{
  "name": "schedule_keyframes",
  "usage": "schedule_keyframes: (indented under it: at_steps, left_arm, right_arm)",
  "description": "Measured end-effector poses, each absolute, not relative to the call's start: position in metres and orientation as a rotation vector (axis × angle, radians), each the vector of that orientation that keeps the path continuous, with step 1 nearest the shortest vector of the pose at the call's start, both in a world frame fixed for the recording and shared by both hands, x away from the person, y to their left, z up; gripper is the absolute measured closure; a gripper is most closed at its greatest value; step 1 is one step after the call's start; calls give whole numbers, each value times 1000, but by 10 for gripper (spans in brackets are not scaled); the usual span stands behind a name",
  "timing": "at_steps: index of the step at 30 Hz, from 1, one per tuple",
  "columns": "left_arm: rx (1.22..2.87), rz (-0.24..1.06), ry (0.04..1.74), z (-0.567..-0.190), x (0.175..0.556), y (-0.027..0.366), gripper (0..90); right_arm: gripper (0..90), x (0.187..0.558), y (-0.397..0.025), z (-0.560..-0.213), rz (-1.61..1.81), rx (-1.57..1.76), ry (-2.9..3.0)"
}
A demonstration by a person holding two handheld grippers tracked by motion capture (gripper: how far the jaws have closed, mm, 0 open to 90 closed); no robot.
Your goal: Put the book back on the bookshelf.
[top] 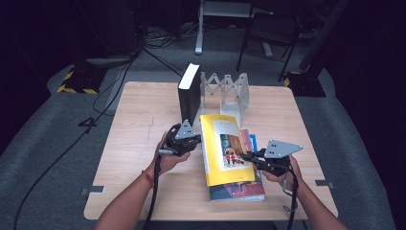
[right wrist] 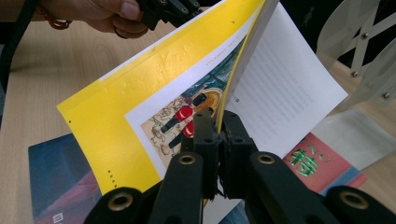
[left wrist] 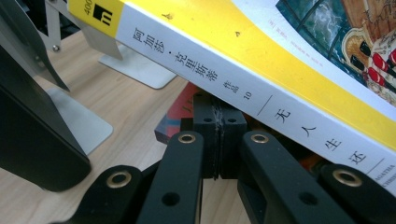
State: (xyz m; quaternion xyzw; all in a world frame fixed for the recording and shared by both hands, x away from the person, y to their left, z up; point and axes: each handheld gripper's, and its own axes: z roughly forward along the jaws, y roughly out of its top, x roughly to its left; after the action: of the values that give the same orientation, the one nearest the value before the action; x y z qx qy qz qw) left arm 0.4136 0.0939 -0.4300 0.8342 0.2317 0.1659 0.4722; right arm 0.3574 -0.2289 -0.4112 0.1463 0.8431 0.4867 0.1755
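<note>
Yellow book [top: 225, 148] sits tilted atop the stack of books [top: 239, 189], just before the bookend rack [top: 230, 91]. My right gripper [top: 253, 156] pinches its cover only; left gripper [top: 187, 140], jaws pressed together, props the spine. I should regrip the whole block before standing it up.

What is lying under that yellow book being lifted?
Under the yellow book lies a flat stack of books: a blue-covered one and a red one show. Their titles and the rest of the covers are hidden, so I cannot count them.
</note>
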Motion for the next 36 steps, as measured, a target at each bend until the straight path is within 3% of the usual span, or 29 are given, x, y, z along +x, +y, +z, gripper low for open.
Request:
schedule_keyframes:
  at_steps: [20,27,36]
  left_arm:
    - [1932,447,560,-374,430,84,877]
    - [1961,504,517,-350,423,75,864]
    - [1918,456,444,-351,399,88,800]
  right_arm:
    - [877,348,-236,-410,1398,383,2276]
    - [882,347,-235,-410,1353,415,2211]
    - [885,330,-236,-417,1348,332,2198]
